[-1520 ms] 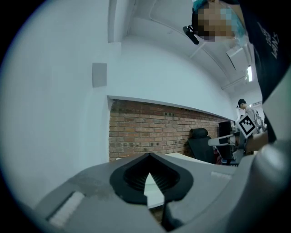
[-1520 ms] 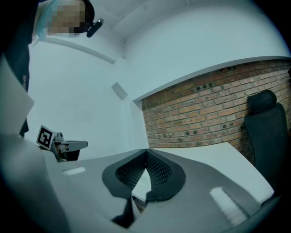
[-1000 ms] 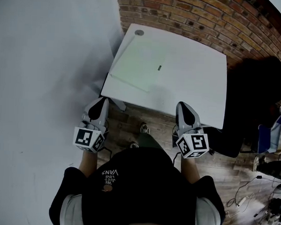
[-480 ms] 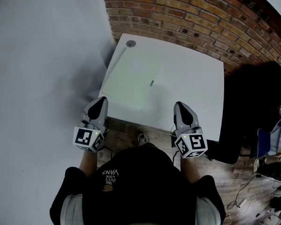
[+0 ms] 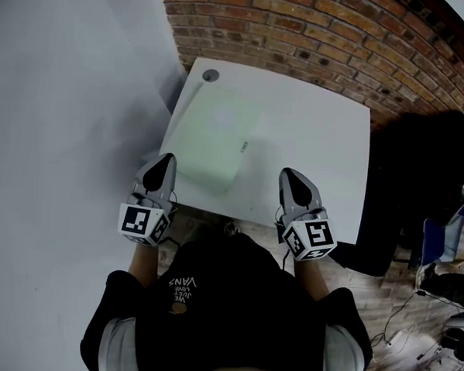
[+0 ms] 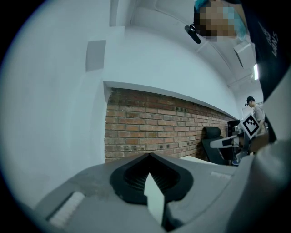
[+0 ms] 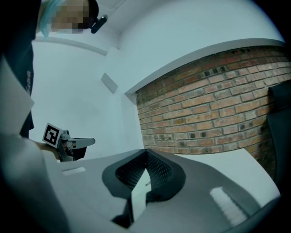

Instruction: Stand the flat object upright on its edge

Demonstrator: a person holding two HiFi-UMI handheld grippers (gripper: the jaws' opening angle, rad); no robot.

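Nearest me, my left gripper (image 5: 164, 160) and my right gripper (image 5: 287, 177) hang side by side, well apart, at the near edge of the white square table (image 5: 327, 139). The left is by the near left corner. Both have their jaws pressed fully together, with nothing between them. The pale green flat rectangular sheet (image 5: 218, 133) lies flat on the left half of the tabletop, at one o'clock from my left gripper and eleven o'clock from my right, touching neither. A small grey round grommet (image 5: 211, 75) sits at the table's far left corner. Beyond it runs the red brick wall (image 5: 318, 30), and a black office chair (image 5: 426, 175) stands at three o'clock.
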